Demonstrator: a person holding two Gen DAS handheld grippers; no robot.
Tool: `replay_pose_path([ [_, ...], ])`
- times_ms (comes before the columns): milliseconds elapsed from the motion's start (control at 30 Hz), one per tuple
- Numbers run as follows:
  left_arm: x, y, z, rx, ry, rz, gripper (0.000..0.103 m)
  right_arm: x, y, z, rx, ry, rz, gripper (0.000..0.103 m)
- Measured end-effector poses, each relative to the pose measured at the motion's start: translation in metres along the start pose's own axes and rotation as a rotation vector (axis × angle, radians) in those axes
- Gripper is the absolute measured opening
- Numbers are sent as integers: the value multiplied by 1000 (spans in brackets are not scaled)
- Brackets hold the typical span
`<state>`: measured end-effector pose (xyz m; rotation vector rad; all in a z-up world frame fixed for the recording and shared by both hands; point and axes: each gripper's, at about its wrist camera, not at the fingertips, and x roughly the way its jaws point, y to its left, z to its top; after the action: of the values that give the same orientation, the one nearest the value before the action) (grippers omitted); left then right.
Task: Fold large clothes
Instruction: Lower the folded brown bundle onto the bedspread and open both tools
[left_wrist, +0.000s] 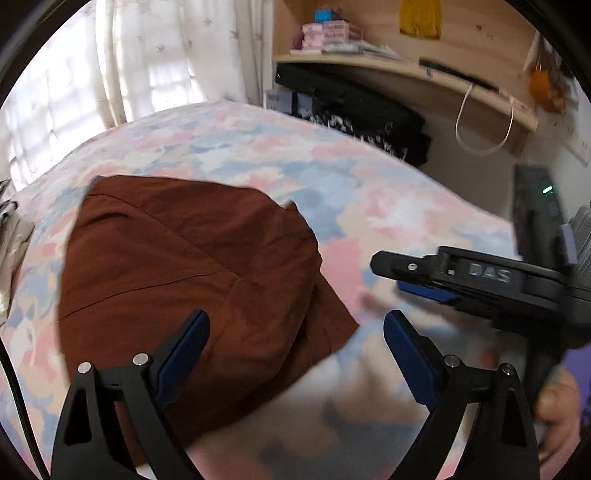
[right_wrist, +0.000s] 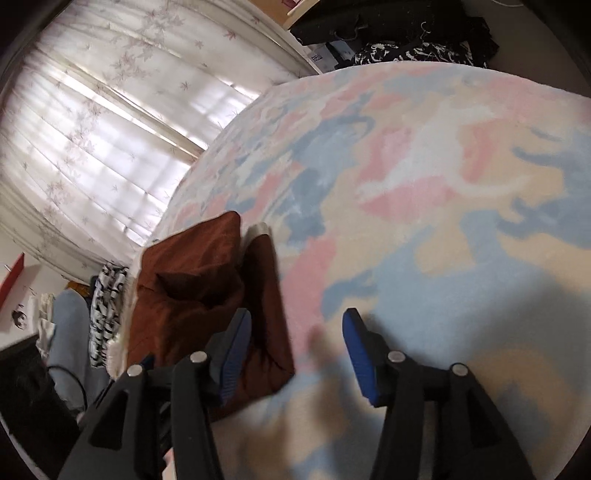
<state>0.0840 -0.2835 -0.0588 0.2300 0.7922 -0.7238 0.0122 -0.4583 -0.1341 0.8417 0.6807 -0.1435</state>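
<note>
- Blue-padded fingers of the left gripper (left_wrist: 295, 332) frame the near edge of the left wrist view, spread wide, with nothing between the pads; they hang over the near right corner of the garment without pressing it.
- Just beyond them lies the rust-brown garment (left_wrist: 184, 266), already folded into a compact, roughly square bundle on the pastel patchwork bedspread (left_wrist: 258, 147), left of centre (a seam and a few soft creases run across its top layer).
- In the right wrist view the right gripper (right_wrist: 295, 343) stands about half open and empty, its left pad over the bundle's right edge (right_wrist: 192, 295), its right pad over bare bedspread.
- From the left wrist camera that same right gripper (left_wrist: 421, 284) shows side-on at the right, near the garment but clear of it.
- Handling, as I judge it: the cloth looks thin, light and limp, so it will sag and slide open if lifted by a single layer.
- Best hold is probably at the near corners, pinching all stacked layers together at the thick folded edge, one gripper per corner.
- Soft bedding underneath should let a pad slip under that edge.
</note>
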Motion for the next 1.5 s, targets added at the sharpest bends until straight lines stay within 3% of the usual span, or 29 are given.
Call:
replay_pose_path([
  [100, -34, 22, 2, -57, -50, 18, 94, -4, 10, 2, -8, 15, 40, 52],
  [267, -60, 75, -2, -167, -59, 123, 89, -10, 46, 9, -86, 57, 102, 55],
  [367, -55, 112, -7, -263, -8, 162, 78, -5, 68, 17, -125, 75, 131, 59],
  [533, -26, 153, -15, -381, 88, 145, 74, 35, 95, 29, -190, 178, 82, 60],
  [633, -17, 159, -17, -397, 98, 126, 74, 63, 102, 29, -221, 256, 45, 55],
  [667, -17, 157, -18, -399, 98, 128, 74, 68, 106, 29, -242, 258, 31, 46],
  [700, -16, 157, -17, -397, 97, 131, 73, 71, 111, 29, -283, 246, 21, 23],
  [800, -14, 158, -13, -392, 97, 121, 66, 59, 117, 30, -327, 186, 31, 18],
  [933, -12, 150, -12, -376, 98, 116, 64, 22, 102, 25, -318, 90, 58, 15],
  [1067, 0, 139, -20, -346, 119, 143, 63, 43, 60, 3, -250, 171, -23, 15],
  [1133, 1, 134, -24, -324, 104, 165, 63, 52, 42, -6, -193, 188, -10, 15],
  [1500, -3, 133, -28, -322, 88, 168, 63, 47, 45, -11, -211, 175, -27, 16],
])
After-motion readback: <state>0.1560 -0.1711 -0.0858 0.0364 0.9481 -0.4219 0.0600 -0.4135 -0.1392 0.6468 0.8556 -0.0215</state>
